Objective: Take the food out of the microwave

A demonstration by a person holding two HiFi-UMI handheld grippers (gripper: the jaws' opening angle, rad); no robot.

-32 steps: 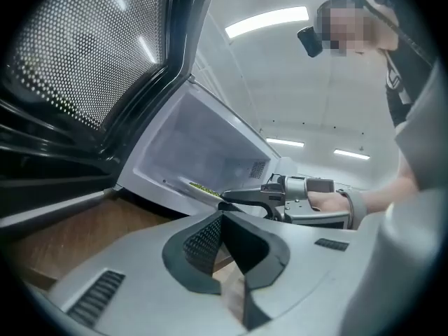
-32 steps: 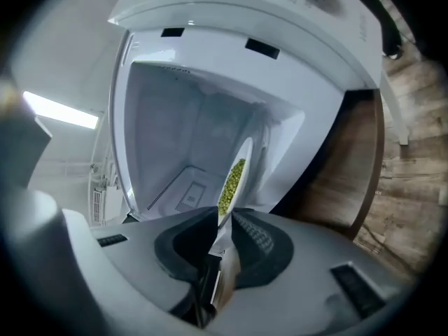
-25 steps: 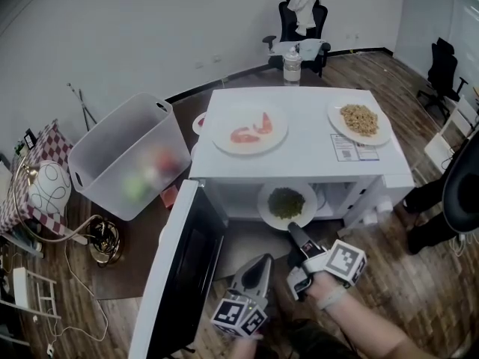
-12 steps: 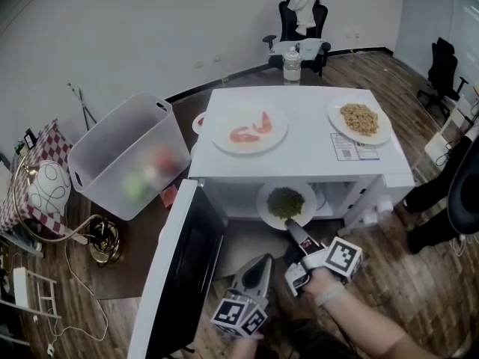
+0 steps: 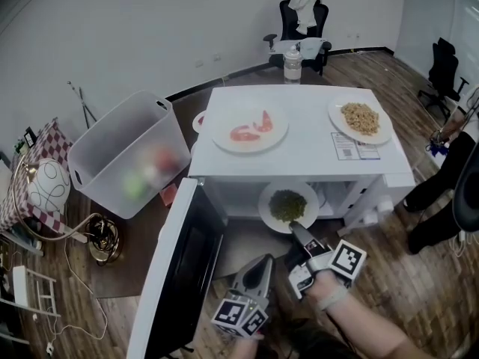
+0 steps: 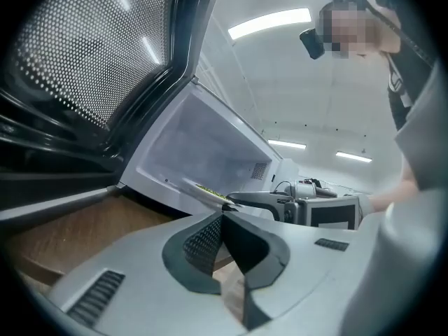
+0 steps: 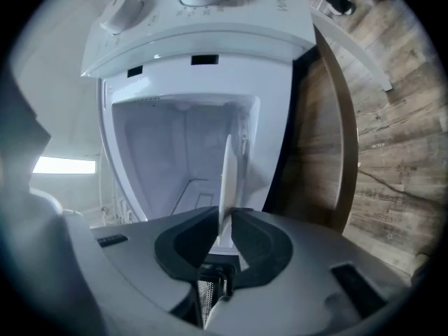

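Plate of greens (image 5: 288,206): found straight ahead of right gripper (image 5: 296,229), near rim between its closing jaws; left gripper (image 5: 265,262) shut, empty, farther back.

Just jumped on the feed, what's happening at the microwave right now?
A person works two handheld grippers at the open microwave. The right gripper is closing its jaws on the rim of the plate of green food at the cavity's mouth. The left gripper hangs idle beside the open door, shut and empty.

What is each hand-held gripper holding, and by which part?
Right hand-held gripper: jaws closing on the near rim of the plate of greens. Left hand-held gripper: nothing.
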